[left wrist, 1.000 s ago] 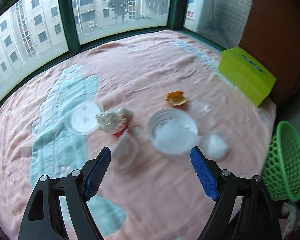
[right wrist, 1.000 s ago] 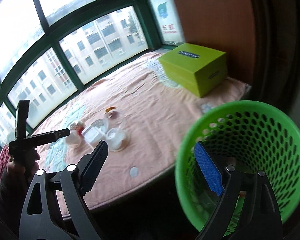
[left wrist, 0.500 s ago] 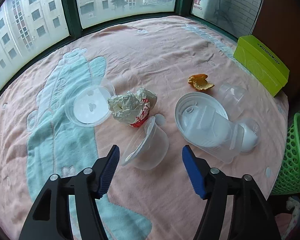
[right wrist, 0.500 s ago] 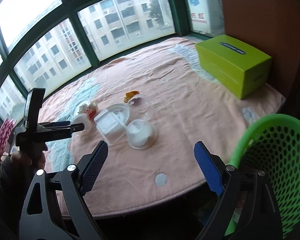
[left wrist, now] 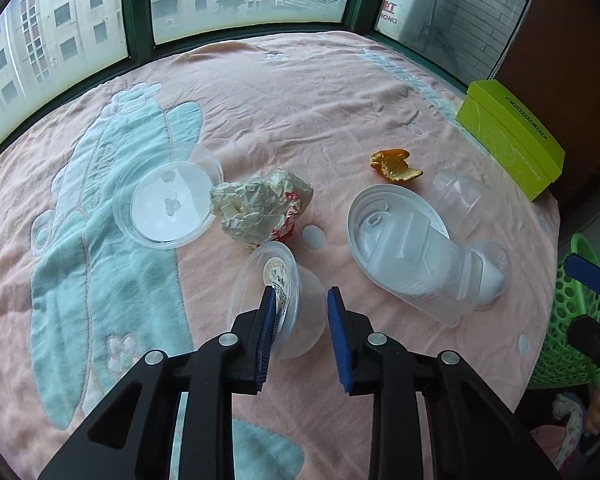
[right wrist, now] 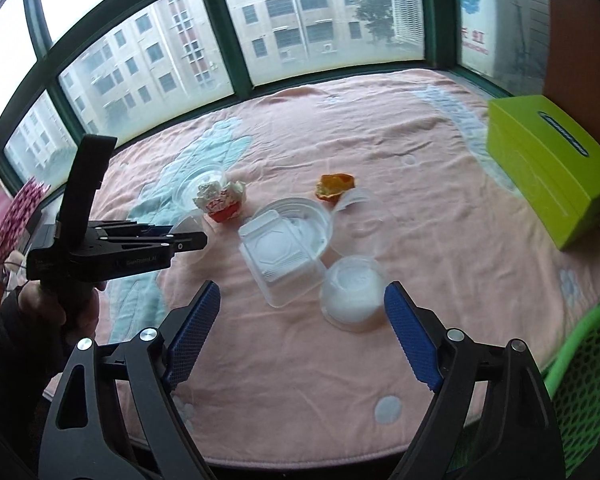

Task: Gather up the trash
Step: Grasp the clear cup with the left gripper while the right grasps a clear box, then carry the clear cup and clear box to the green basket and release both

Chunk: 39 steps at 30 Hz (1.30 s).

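Your left gripper (left wrist: 300,300) has narrowed around the clear plastic cup (left wrist: 278,300) lying tipped on the pink blanket (left wrist: 300,92); one blue pad sits inside the rim, the other against its outer wall; whether it truly pinches, you cannot tell; crumpled paper (left wrist: 260,208) lies just beyond it. Your right gripper (right wrist: 302,320) hangs wide open and empty; an upturned plastic bowl (right wrist: 354,290) rests between its fingers, the green basket (right wrist: 580,368) off to its right.

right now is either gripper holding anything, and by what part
Left gripper pinches the clear cup on its side, one finger inside the rim. Right gripper is open, holding nothing.
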Each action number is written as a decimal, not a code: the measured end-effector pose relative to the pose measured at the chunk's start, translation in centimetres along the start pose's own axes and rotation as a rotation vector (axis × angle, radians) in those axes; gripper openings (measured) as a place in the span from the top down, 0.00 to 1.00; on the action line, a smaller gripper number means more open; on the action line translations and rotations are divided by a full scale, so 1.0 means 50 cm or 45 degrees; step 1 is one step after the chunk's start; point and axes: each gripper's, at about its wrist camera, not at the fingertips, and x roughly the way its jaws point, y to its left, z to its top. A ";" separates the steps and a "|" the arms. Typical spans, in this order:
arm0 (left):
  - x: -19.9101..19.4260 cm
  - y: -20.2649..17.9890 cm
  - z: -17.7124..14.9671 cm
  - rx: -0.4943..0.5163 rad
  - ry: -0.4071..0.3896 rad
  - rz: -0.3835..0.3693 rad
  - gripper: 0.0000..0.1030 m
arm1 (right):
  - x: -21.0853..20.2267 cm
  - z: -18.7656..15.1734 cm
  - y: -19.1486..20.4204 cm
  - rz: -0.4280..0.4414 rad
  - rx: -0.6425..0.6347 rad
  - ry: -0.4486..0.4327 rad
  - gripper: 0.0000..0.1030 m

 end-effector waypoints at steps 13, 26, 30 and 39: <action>-0.062 0.034 -0.006 -0.057 -0.051 -0.027 0.75 | 0.137 0.053 0.061 0.075 -0.216 0.120 0.29; -0.069 0.049 -0.007 -0.082 -0.050 -0.042 0.75 | 0.239 0.068 0.065 0.038 -0.326 0.230 0.34; -0.067 0.048 -0.008 -0.087 -0.045 -0.042 0.75 | 0.243 0.065 0.056 0.037 -0.303 0.244 0.46; -0.086 0.020 -0.012 -0.069 -0.058 -0.065 0.75 | 0.169 0.055 0.042 0.060 -0.188 0.159 0.54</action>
